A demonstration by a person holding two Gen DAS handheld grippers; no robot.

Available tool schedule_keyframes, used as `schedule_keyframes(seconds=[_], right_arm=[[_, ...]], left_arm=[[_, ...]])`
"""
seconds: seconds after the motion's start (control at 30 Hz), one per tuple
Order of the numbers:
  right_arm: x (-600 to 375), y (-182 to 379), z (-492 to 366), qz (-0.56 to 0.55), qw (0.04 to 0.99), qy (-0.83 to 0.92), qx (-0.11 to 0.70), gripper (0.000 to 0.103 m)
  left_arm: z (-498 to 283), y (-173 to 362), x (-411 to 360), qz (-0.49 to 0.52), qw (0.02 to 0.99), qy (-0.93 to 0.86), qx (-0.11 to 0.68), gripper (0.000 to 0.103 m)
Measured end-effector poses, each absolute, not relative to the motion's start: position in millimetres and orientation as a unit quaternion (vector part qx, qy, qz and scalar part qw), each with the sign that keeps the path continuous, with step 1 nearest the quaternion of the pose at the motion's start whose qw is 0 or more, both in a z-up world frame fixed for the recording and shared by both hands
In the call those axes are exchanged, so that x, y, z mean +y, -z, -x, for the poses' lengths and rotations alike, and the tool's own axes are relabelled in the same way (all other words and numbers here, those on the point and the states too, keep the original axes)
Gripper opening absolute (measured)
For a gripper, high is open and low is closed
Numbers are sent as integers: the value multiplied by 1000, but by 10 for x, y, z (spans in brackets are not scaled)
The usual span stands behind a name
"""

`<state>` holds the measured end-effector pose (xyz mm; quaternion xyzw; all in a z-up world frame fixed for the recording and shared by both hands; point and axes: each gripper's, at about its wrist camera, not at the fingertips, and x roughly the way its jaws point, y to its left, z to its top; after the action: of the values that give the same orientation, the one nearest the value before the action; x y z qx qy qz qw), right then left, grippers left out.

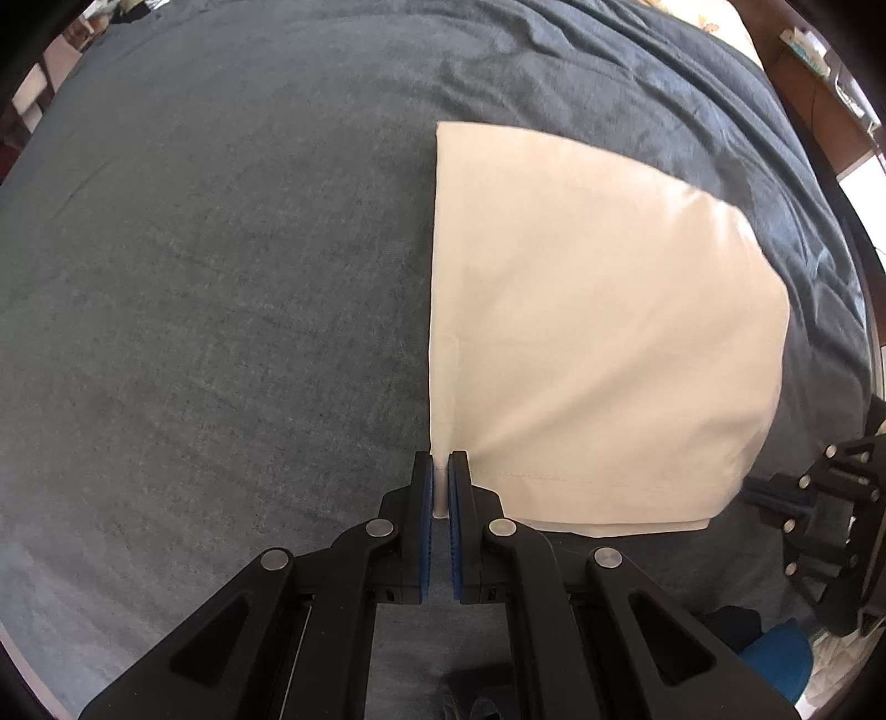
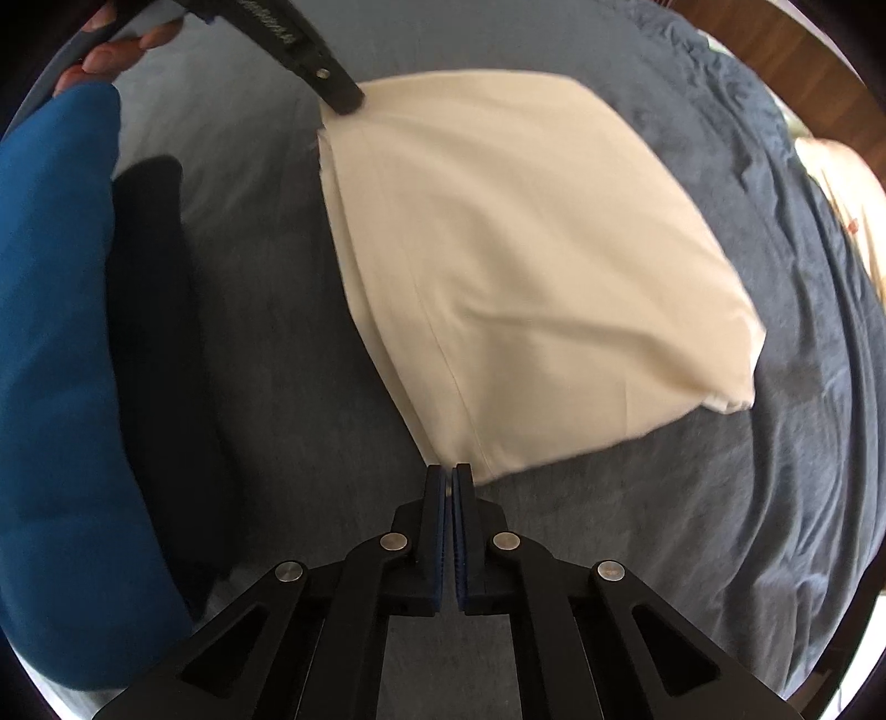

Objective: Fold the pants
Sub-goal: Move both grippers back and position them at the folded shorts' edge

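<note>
The cream pants [image 1: 598, 343] lie folded into a compact rectangle on a grey-blue bed cover [image 1: 210, 288]. My left gripper [image 1: 441, 482] points down at their near left corner, shut, with a strip of cream cloth pinched between the blue pads. The right wrist view shows the same pants [image 2: 531, 266] from the other end. My right gripper [image 2: 449, 477] is shut at their nearest corner, the cloth's tip running in between the pads. One of the left gripper's fingers [image 2: 343, 94] shows at the far corner.
A hand [image 2: 111, 50] and a blue sleeve [image 2: 55, 332] fill the left of the right wrist view, with dark cloth [image 2: 160, 332] beside them. A pale pillow [image 2: 847, 194] lies at the bed's right edge. The cover [image 2: 692, 526] is wrinkled on the right.
</note>
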<state>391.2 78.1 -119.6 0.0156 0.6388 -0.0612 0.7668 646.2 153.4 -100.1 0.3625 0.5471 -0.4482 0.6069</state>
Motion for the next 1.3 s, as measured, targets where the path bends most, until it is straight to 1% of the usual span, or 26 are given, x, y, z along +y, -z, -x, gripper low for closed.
schedule_keyframes(seconds=[0.07, 0.13, 0.17, 0.23, 0.33, 0.37, 0.4, 0.43, 0.47, 0.53, 0.63, 0.77, 0.87, 1.0, 1.03, 1.17, 1.3], right_arm=[[737, 1191, -3866, -23, 764, 64, 642, 3], [673, 1156, -3810, -33, 762, 66, 644, 3], [645, 1139, -3789, -35, 761, 69, 644, 4], [572, 1094, -3745, -40, 759, 76, 645, 5], [426, 968, -3699, -56, 766, 86, 635, 19], [373, 906, -3686, -57, 771, 90, 628, 26], [325, 844, -3672, -57, 777, 94, 619, 30], [259, 769, -3658, -58, 785, 97, 609, 31], [206, 715, -3644, -61, 791, 98, 601, 32], [65, 594, -3609, -70, 802, 99, 584, 35], [-187, 374, -3537, -67, 823, 83, 558, 35], [-570, 151, -3455, -67, 847, 67, 523, 35], [-956, 70, -3476, -61, 858, 49, 508, 35], [-1252, 44, -3542, -83, 859, 13, 504, 35], [-1341, 55, -3558, -103, 856, -1, 506, 35], [-1516, 137, -3657, -144, 846, -36, 513, 35], [-1579, 217, -3698, -134, 848, -51, 510, 35]], left_arm=[[-6413, 1018, 1511, -376, 605, 448, 540, 7], [-6373, 1044, 1494, -398, 602, 440, 534, 13], [-6347, 1050, 1481, -411, 601, 436, 528, 15], [-6312, 1022, 1471, -433, 605, 423, 518, 27], [-6267, 825, 1454, -442, 629, 402, 497, 33], [-6246, 699, 1447, -435, 644, 395, 490, 33], [-6226, 594, 1445, -428, 657, 389, 484, 37], [-6188, 460, 1442, -420, 673, 381, 475, 41], [-6122, 274, 1449, -402, 695, 378, 462, 41], [-6009, 13, 1490, -359, 725, 372, 455, 47], [-5776, -209, 1588, -305, 758, 353, 456, 47], [-5286, -280, 1565, -241, 773, 347, 473, 47], [-4929, -216, 1491, -246, 784, 323, 470, 47], [-4565, -129, 1412, -203, 801, 287, 484, 48], [-4493, -104, 1414, -180, 805, 277, 492, 50], [-4300, 105, 1410, -85, 821, 222, 519, 52], [-4187, 374, 1453, -4, 828, 156, 538, 51]])
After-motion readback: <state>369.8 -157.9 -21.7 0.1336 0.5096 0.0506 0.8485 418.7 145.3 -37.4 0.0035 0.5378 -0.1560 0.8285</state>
